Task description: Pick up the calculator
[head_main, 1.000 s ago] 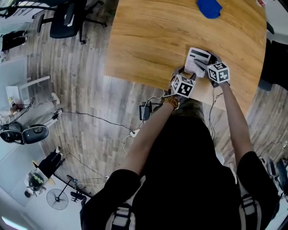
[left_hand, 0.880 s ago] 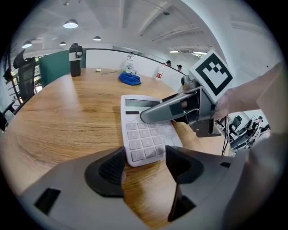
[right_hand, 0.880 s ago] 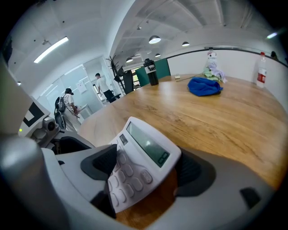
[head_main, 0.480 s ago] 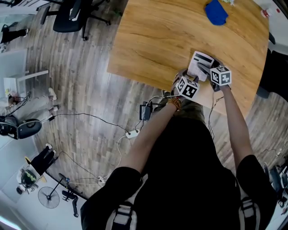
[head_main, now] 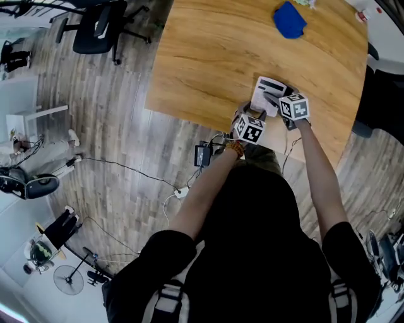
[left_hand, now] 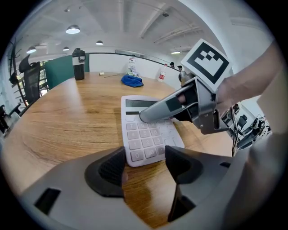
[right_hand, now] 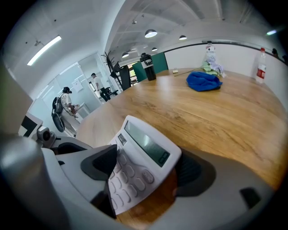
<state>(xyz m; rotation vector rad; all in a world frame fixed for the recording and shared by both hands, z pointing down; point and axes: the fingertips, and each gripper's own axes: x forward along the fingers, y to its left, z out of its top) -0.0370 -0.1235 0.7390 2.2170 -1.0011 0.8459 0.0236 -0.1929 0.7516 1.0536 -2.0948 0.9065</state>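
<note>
A white calculator point(head_main: 265, 90) lies near the front edge of the wooden table point(head_main: 208, 57). My right gripper point(head_main: 276, 99) reaches over it from the right. In the right gripper view the calculator point(right_hand: 145, 155) sits slanted between the jaws of the right gripper point(right_hand: 146, 167): one finger point(left_hand: 162, 108) presses on the keys just below the display and the other stands at its right edge. The left gripper point(left_hand: 145, 162) is open with only bare wood between its fingers. The calculator's near edge point(left_hand: 144, 155) lies just beyond its tips.
A blue cloth point(head_main: 289, 19) lies at the table's far side. A dark bottle point(left_hand: 78, 57) stands at the far left, a clear bottle point(right_hand: 262, 58) far right. An office chair point(head_main: 95, 28) and cables point(head_main: 202, 154) are on the floor beside the table.
Only the head view has shifted a little. Both grippers and the calculator keep their places.
</note>
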